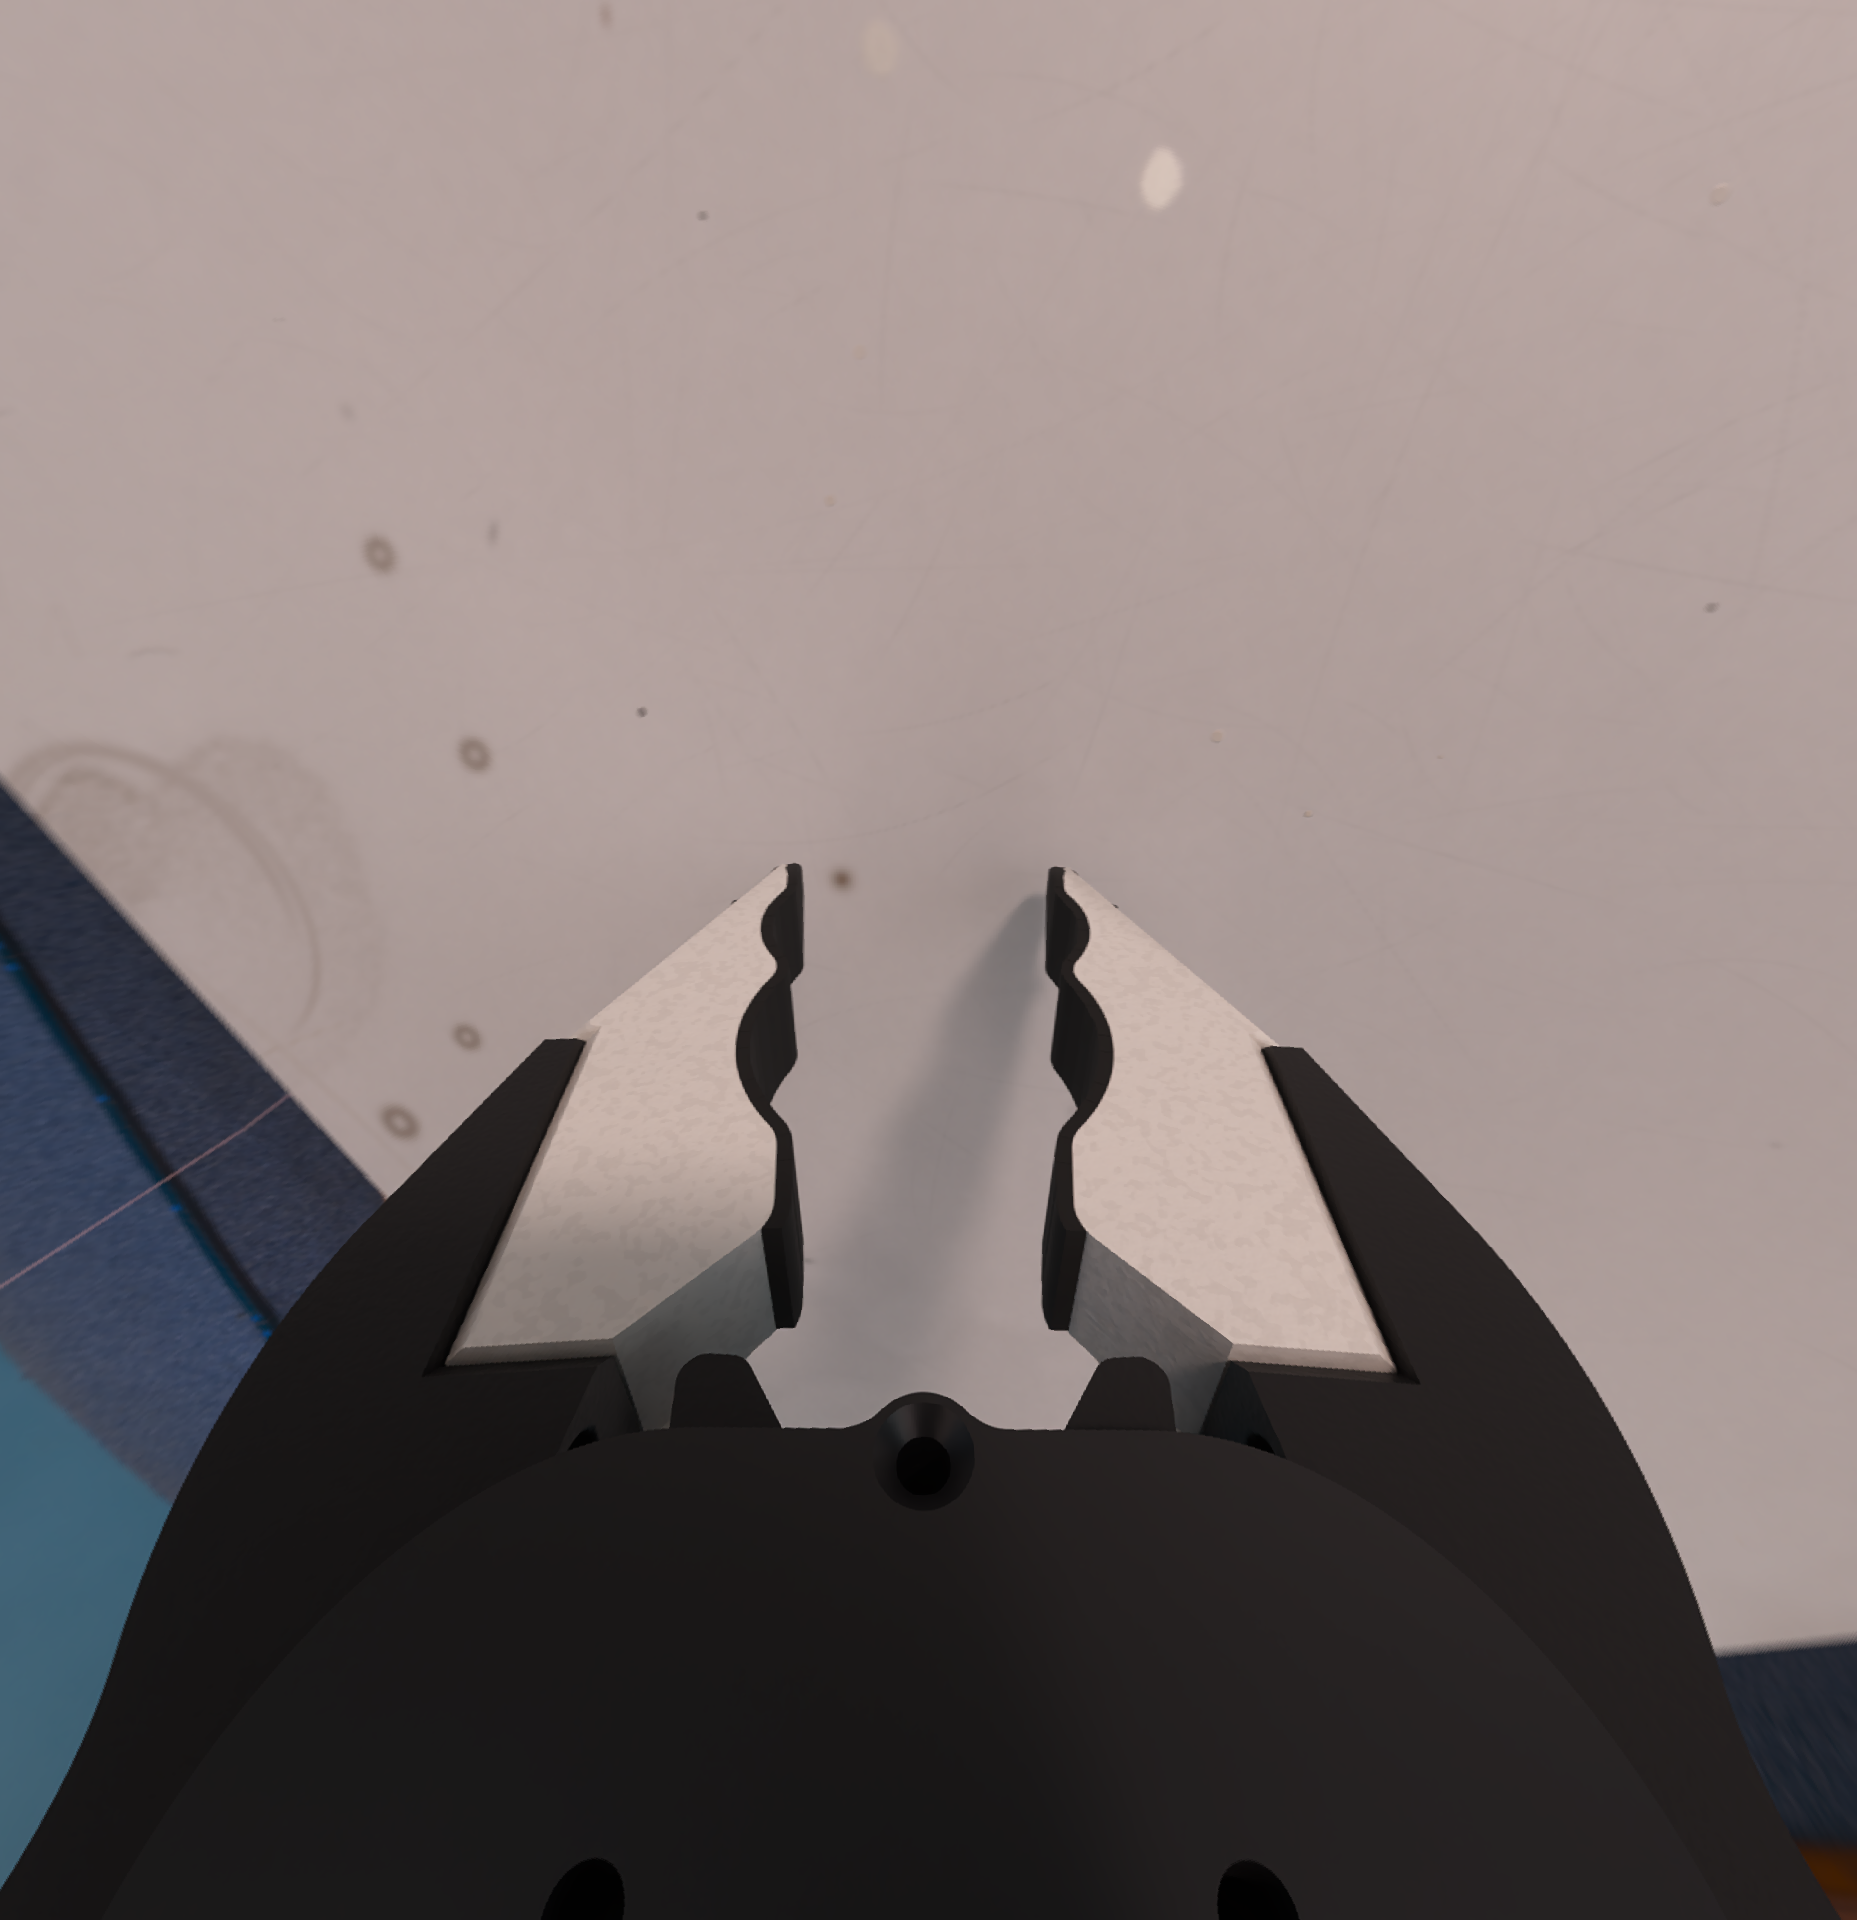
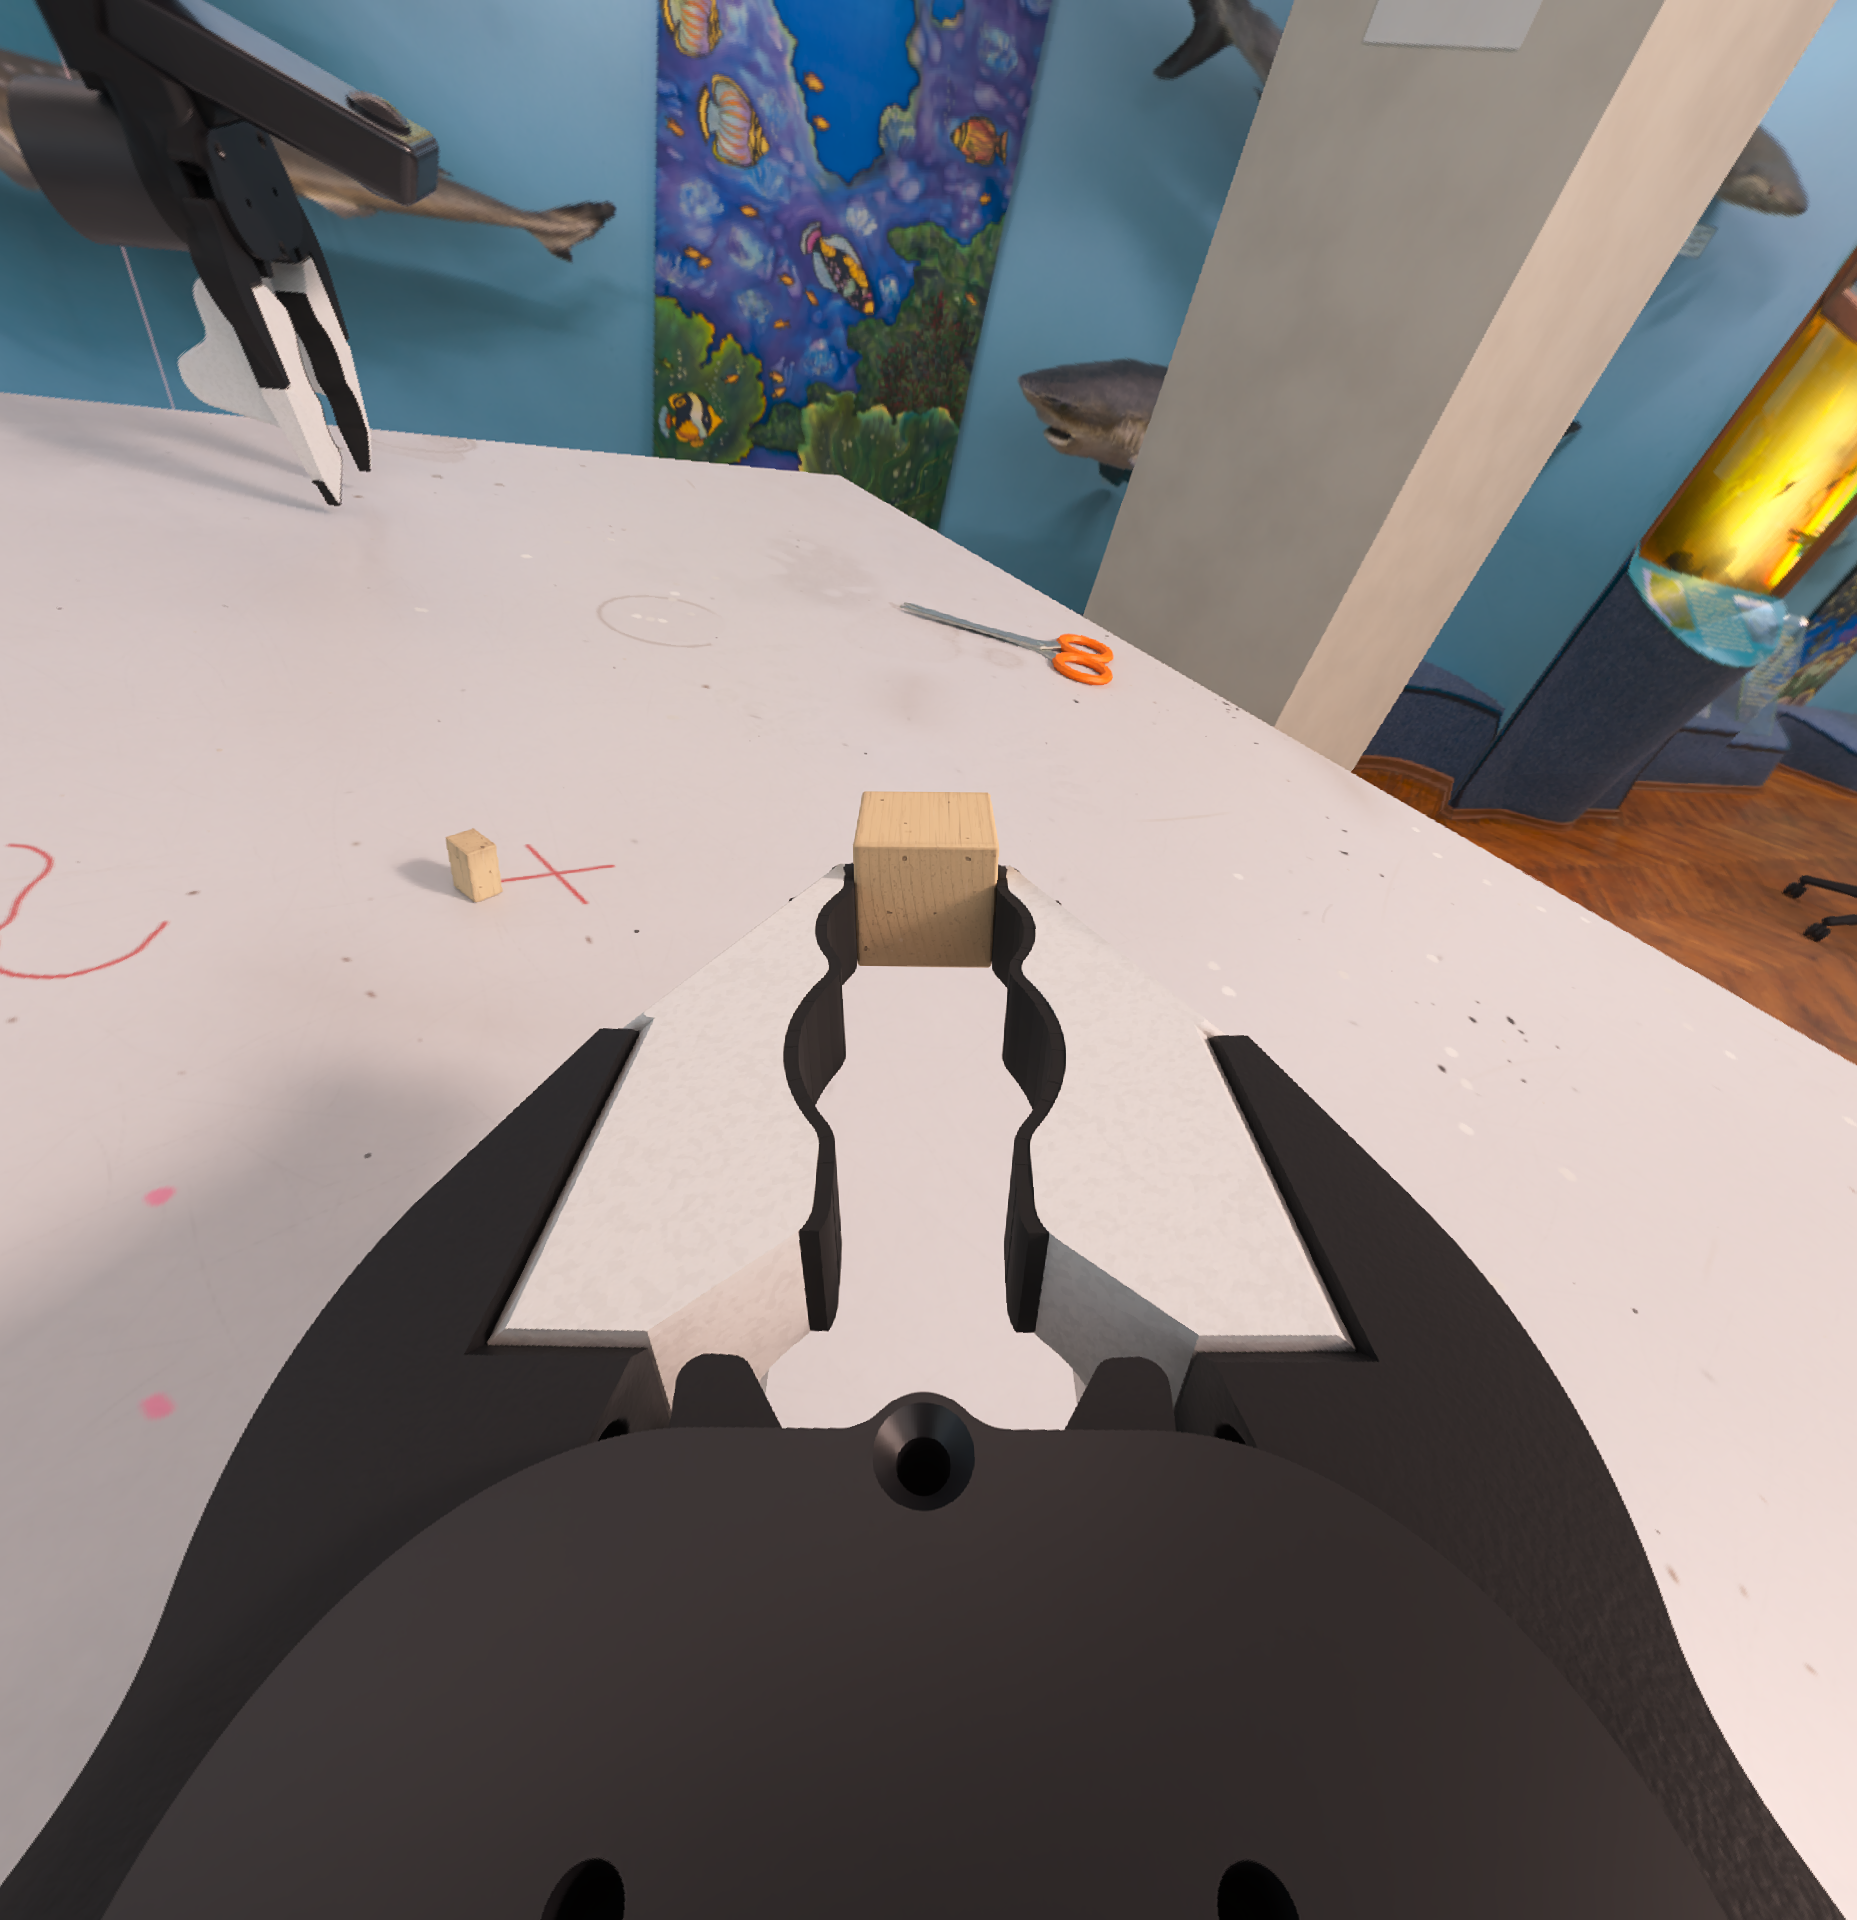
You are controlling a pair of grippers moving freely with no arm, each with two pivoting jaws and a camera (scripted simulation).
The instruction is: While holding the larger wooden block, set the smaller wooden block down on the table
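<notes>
My right gripper [image 2: 925, 883] is shut on the larger wooden block [image 2: 925, 879], a pale cube held at the fingertips above the white table [image 2: 1319, 1039]. The smaller wooden block [image 2: 473, 864] lies on the table to the left, beside a red cross mark [image 2: 560, 871]. My left gripper [image 1: 922, 883] is open and empty, pointing down at bare white table [image 1: 903, 416]. It also shows in the right wrist view [image 2: 337, 483], at the far left, its tips close to the table and well behind the small block.
Orange-handled scissors [image 2: 1049, 646] lie near the table's far right edge. Red scribbles [image 2: 41, 925] mark the table at left. The table edge runs diagonally at right, with a wood floor [image 2: 1682, 862] and a beige pillar [image 2: 1319, 416] beyond. Blue floor [image 1: 103, 1143] shows past the table's left edge.
</notes>
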